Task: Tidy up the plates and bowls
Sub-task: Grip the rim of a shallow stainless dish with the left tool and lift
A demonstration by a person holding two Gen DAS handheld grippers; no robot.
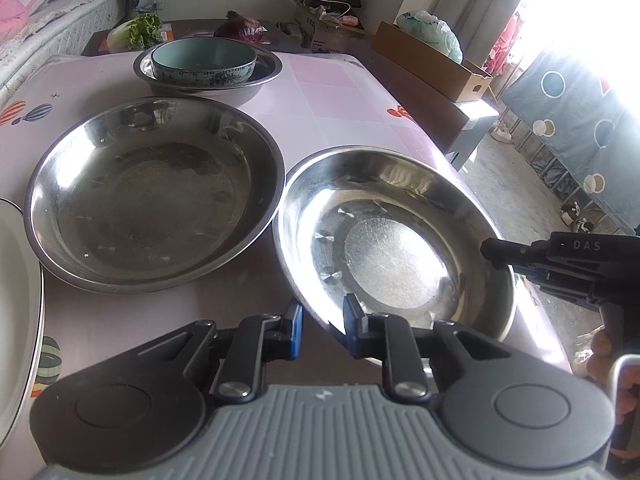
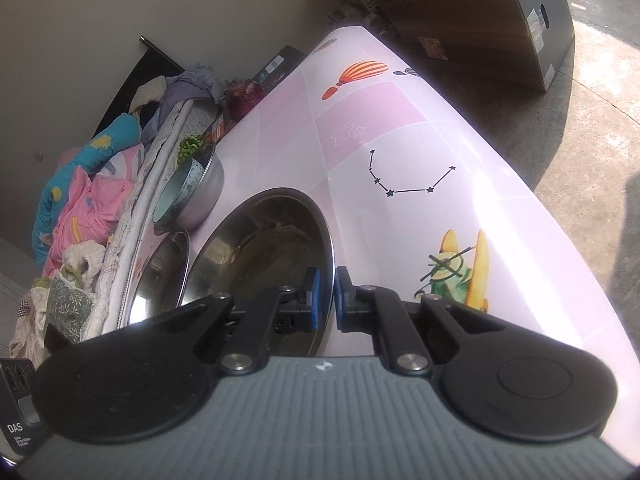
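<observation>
A small steel basin [image 1: 396, 248] sits tilted at the table's right, next to a larger steel basin [image 1: 152, 196]. My left gripper [image 1: 322, 322] straddles the small basin's near rim, its jaws a little apart around the rim. My right gripper [image 1: 494, 254] is shut on the same basin's right rim; in the right wrist view [image 2: 325, 300] its blue pads [image 2: 313, 300] pinch the rim of the small basin [image 2: 264, 248]. A teal ceramic bowl [image 1: 204, 58] sits inside a third steel basin [image 1: 208, 76] at the back.
A white plate's rim [image 1: 24, 300] shows at the left edge. Lettuce [image 1: 136, 32] and a purple cabbage [image 1: 240, 26] lie behind the table. Cardboard boxes [image 1: 432, 60] stand to the right. Bedding [image 2: 88, 184] is piled beyond the far side.
</observation>
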